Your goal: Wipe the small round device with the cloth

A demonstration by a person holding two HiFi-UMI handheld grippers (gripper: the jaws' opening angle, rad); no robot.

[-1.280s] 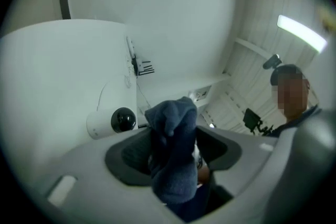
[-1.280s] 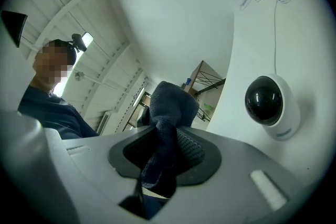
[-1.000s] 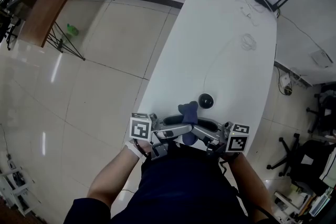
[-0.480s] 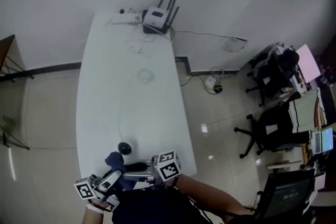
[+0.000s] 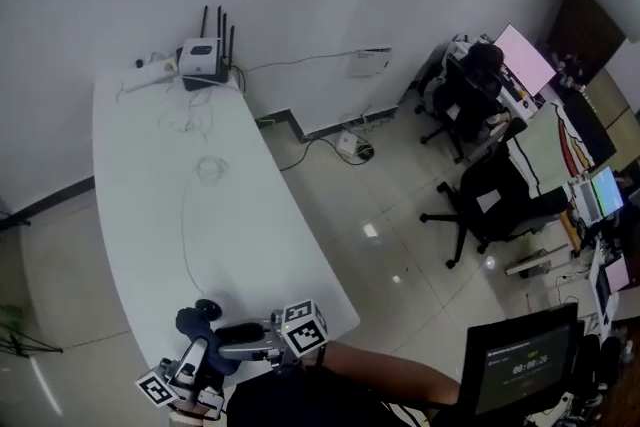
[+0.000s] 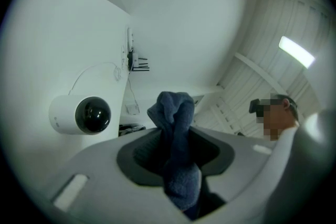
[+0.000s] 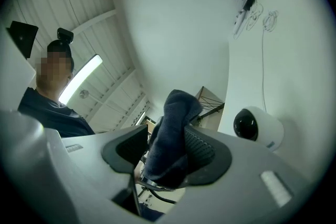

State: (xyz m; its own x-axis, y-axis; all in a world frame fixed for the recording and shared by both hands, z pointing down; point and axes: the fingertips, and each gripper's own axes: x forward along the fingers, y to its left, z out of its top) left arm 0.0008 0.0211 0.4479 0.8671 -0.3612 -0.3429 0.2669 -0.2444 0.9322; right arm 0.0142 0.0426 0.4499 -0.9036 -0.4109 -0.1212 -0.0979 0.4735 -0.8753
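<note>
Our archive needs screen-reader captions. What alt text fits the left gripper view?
The left gripper, whose jaws have just been closing, pinches a dark blue cloth that stands up between them. To its left, a small round white device with a black dome sits on the white table.

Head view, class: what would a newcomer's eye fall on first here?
The dark blue cloth stands bunched upright between both grippers: the jaws of the left gripper have just been closing on it, those of the right gripper opening. Close by sits the small round device, white with a black dome, at the near end of the white table.
</note>
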